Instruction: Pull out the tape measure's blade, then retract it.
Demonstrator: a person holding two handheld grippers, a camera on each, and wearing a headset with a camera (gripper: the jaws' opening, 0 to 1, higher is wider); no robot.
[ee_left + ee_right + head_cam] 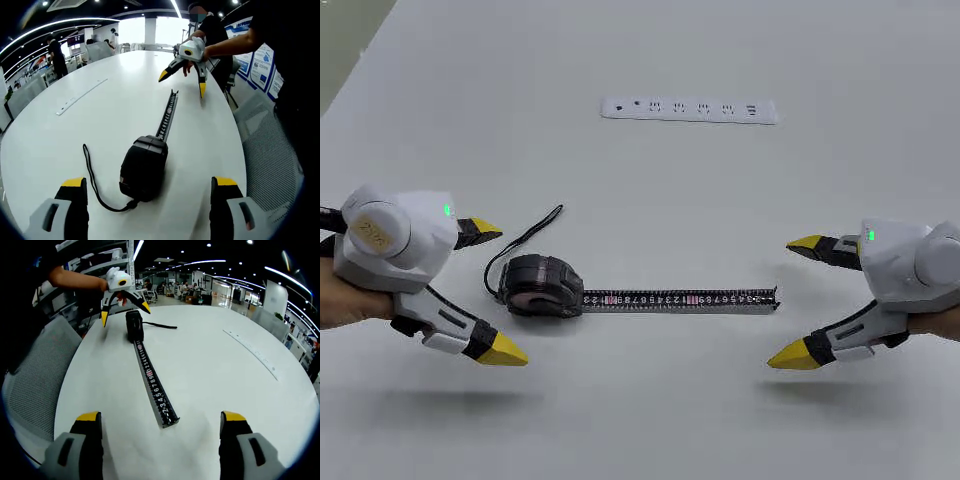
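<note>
**Tape measure lying extended on a white table between two open grippers**

From the head view, a black tape measure case (542, 286) lies left of centre on a white table (650, 410). Its blade (680, 299) is drawn out to the right and lies flat. A thin black wrist strap (520, 240) curls away on the far side of the case. A white power strip (689, 110) lies farther off.

The left gripper (495, 290) is held just left of the case, its yellow-tipped jaws spread wide on either side of it. The right gripper (798, 299) is just beyond the blade's hook end, jaws equally wide. Neither one holds or touches anything.

The right gripper view brings the blade's markings close, with the digits 2 to 9 legible near the hook. Both gripper views also take in an open office with ceiling lights, a grey mesh chair (37, 375) and people standing. The left gripper view adds blue wall posters (262, 65), whose text is too small to read.
</note>
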